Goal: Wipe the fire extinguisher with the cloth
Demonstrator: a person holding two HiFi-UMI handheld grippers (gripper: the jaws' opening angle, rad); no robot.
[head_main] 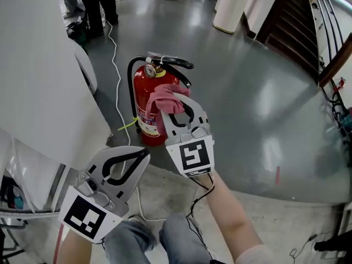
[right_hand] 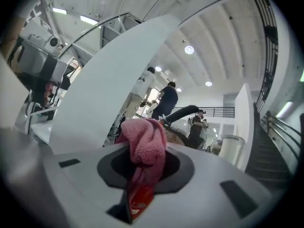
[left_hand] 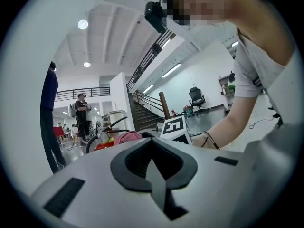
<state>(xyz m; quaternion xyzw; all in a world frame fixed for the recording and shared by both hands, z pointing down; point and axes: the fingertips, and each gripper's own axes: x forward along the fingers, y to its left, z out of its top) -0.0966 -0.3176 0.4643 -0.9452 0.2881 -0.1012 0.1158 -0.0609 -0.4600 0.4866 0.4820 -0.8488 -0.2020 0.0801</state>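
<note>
A red fire extinguisher (head_main: 144,100) with a black handle and hose stands upright on the grey floor beside a white wall. My right gripper (head_main: 177,100) is shut on a pink cloth (head_main: 165,98) and holds it against the upper right side of the red cylinder. In the right gripper view the cloth (right_hand: 145,146) bunches between the jaws, with red extinguisher body (right_hand: 140,198) showing just below it. My left gripper (head_main: 125,157) hangs shut and empty, nearer me and lower left of the extinguisher. The left gripper view shows the extinguisher (left_hand: 107,141) and cloth (left_hand: 126,137) beyond its jaws.
A white wall or panel (head_main: 38,76) rises at the left. A white cable (head_main: 116,76) runs along the floor behind the extinguisher. People stand far back (head_main: 96,4). A white column (head_main: 234,7) and dark stairs (head_main: 294,21) are at the upper right.
</note>
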